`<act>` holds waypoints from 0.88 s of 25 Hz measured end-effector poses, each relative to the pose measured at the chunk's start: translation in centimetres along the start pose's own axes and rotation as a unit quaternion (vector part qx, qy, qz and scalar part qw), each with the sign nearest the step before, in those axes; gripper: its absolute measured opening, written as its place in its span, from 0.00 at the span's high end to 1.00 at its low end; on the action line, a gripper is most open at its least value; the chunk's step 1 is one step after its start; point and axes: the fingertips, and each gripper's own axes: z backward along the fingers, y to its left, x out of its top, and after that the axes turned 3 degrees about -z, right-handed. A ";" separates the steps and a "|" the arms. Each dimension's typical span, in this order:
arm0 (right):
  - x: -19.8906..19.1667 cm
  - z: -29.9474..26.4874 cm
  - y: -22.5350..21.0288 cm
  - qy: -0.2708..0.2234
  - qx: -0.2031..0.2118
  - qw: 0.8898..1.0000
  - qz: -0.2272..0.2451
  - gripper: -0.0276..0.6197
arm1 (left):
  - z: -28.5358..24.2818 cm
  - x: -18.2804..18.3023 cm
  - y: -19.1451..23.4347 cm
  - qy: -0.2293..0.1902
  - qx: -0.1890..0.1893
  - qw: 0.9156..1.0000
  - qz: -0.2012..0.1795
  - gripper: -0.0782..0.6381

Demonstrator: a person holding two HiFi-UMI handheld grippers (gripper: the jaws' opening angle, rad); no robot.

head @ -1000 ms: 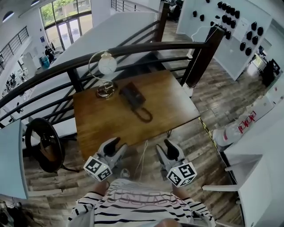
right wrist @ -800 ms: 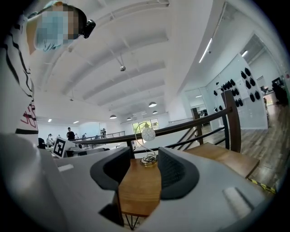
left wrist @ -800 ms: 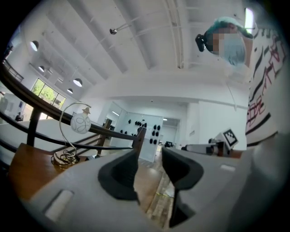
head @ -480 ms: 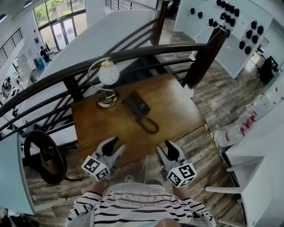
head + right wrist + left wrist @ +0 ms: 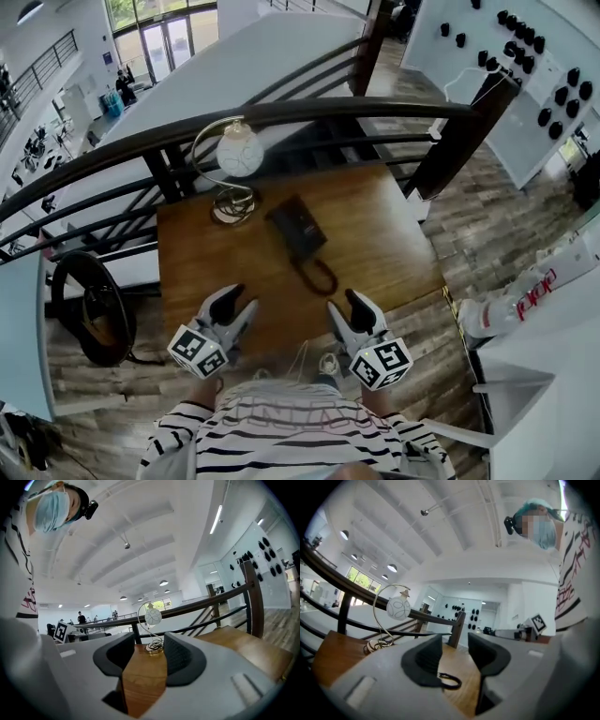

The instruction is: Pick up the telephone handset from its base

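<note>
Telephone handset (image 5: 298, 228): seated on its base, mid-counter (image 5: 394, 234), near the lamp (image 5: 239, 150); long axis slants from far-left to near-right.
Cord (image 5: 317, 275): looped toward the near edge.
Left gripper (image 5: 236, 302): jaws apart, empty, at the near edge.
Right gripper (image 5: 344, 305): jaws apart, empty; judged slightly nearer.
Bearing: handset ahead, between both grippers.

The person wears a long-sleeved white shirt (image 5: 291, 433) with thin black stripes, a pale blue mask (image 5: 49, 515) and a small black camera (image 5: 89, 508) at the head. The left gripper (image 5: 236, 302) and right gripper (image 5: 345, 305) are light grey with black ribbed pads (image 5: 180, 660). Each carries a white cube (image 5: 199, 352) printed with black square markers.
</note>
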 end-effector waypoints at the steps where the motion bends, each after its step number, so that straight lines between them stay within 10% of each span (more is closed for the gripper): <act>1: 0.3 -0.2 -0.7 0.003 0.013 1.000 0.004 0.68 | -0.6 0.1 0.0 -0.007 0.015 1.000 0.000 0.65; 22: 3.7 1.5 -17.1 0.059 0.180 0.981 0.049 0.68 | -13.6 -3.1 -8.1 -0.034 0.189 0.981 -0.015 0.65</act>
